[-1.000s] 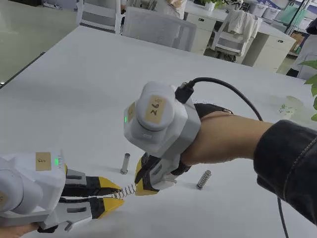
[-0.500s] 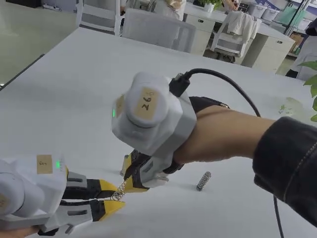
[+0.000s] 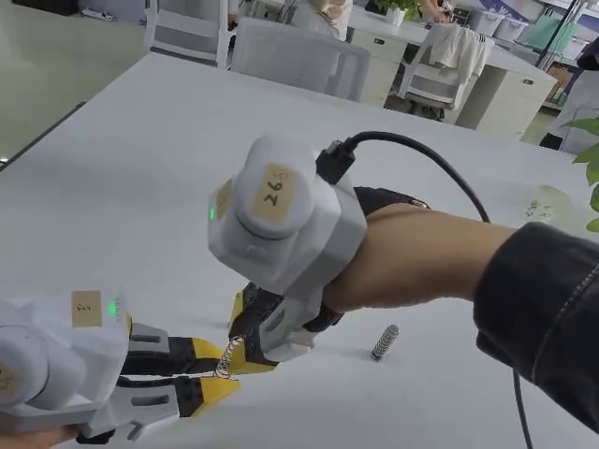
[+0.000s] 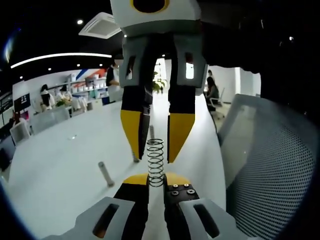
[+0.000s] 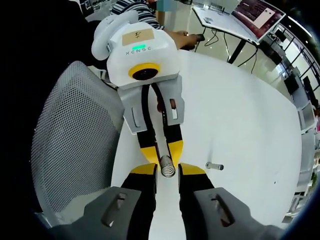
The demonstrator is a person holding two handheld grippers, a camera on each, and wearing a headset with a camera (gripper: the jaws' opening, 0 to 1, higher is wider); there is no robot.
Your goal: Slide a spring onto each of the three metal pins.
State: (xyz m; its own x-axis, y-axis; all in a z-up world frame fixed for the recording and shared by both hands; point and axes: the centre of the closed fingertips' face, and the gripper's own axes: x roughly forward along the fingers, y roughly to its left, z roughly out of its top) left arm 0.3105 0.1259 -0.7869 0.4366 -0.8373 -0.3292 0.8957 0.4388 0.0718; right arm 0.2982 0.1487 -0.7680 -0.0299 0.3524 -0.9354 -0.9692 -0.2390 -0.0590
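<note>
We found the spring (image 4: 155, 161) off the table, carried in the air between the two grippers. Its long axis ran straight out from the left gripper (image 4: 155, 181), in line with that gripper's jaws, and pointed at the right gripper (image 5: 167, 172) facing it. In the head view this axis slanted up and to the right. The left gripper's jaws were drawn narrow and clamped the near end of the spring. The right gripper's jaws were parted, one yellow tip on each side of the far end; the left gripper view showed a thin gap on both sides, so they were not pinching it.

A metal pin (image 5: 214, 166) sat on the white table (image 3: 140, 168), off to one side and apart from both grippers. A second spring (image 3: 385, 341) lay on its side on the table just beyond the person's right wrist, slanted, well apart from the held one. Behind the grippers the table ran bare up to its far edge, where a mesh chair (image 3: 299, 51) stood, and its left edge fell away to the floor
</note>
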